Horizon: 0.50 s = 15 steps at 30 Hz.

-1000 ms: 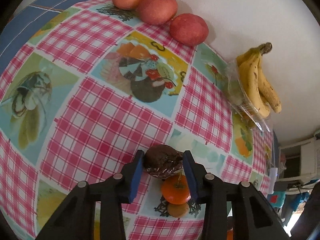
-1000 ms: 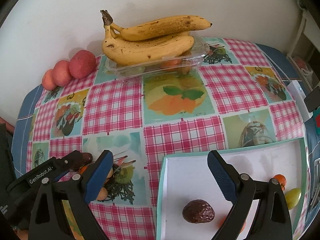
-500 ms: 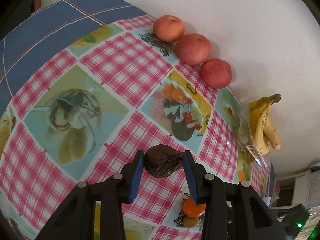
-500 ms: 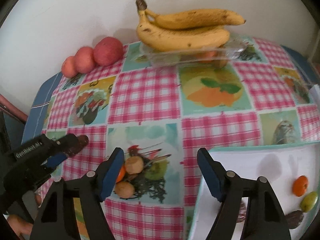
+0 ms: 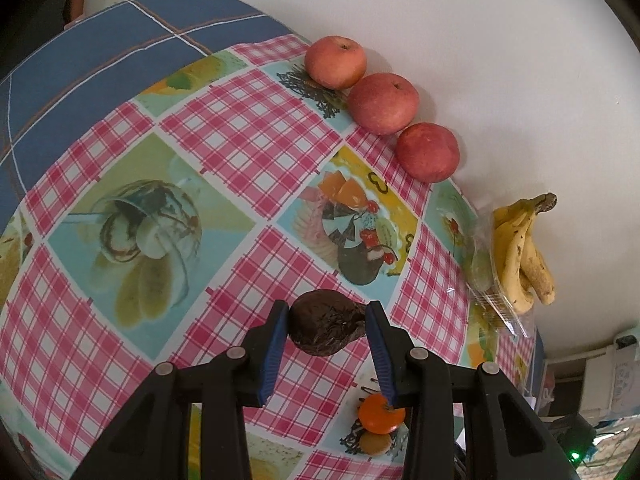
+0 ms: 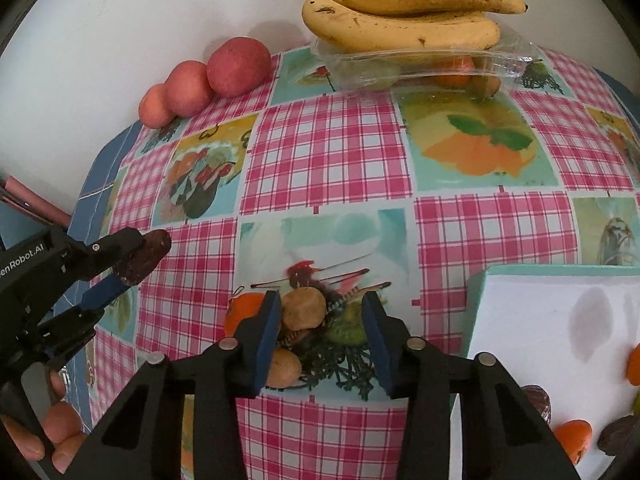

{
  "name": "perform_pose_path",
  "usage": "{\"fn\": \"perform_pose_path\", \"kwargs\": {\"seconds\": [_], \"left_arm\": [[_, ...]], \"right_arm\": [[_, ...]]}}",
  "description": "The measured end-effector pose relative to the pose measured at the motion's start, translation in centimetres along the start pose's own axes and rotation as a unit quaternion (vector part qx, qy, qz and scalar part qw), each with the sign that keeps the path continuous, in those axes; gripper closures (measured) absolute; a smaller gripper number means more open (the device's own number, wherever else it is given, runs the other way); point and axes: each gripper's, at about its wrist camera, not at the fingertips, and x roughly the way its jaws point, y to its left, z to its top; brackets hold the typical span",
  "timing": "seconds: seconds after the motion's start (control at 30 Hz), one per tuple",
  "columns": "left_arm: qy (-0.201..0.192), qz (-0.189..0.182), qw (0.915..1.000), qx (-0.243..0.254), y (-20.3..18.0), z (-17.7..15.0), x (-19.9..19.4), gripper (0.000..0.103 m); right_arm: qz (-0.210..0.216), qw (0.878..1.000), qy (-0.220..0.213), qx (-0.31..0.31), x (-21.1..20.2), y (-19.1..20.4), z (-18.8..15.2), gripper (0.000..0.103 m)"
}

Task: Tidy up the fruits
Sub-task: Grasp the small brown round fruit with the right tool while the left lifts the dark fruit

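Above the tablecloth (image 5: pixel 248 148), the left hand-held gripper (image 5: pixel 326 322) tilts downward, clamping a passion fruit (image 5: pixel 326 322).

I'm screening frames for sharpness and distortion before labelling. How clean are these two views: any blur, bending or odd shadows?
Left wrist view: sharp; fisheye bows the checked pink tablecloth and darkens the corners. Right wrist view: mostly crisp, slight smear on the cloth print above the round brown fruit between the right tongs; soft grey shadows on the white tray.

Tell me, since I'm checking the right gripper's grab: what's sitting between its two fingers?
In the right wrist view, a small brown fruit and a green one lie between the closing right gripper fingers.
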Motion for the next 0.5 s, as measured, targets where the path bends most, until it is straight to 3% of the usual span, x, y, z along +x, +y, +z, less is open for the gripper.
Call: {"fn": "perform_pose_path", "kwargs": {"seconds": [0.27, 0.5], "left_arm": [[-0.001, 0.0, 1.0, -0.001, -0.1, 0.01, -0.01, 0.061], [0.0, -0.001, 1.0, 0.0, -0.16, 0.0, 0.0, 0.061]], "right_arm": [[0.022, 1.0, -0.001, 0.016, 0.2, -0.36, -0.1, 0.07], [0.032, 0.999, -0.007, 0.042, 0.23, -0.77, -0.19, 0.071]]}}
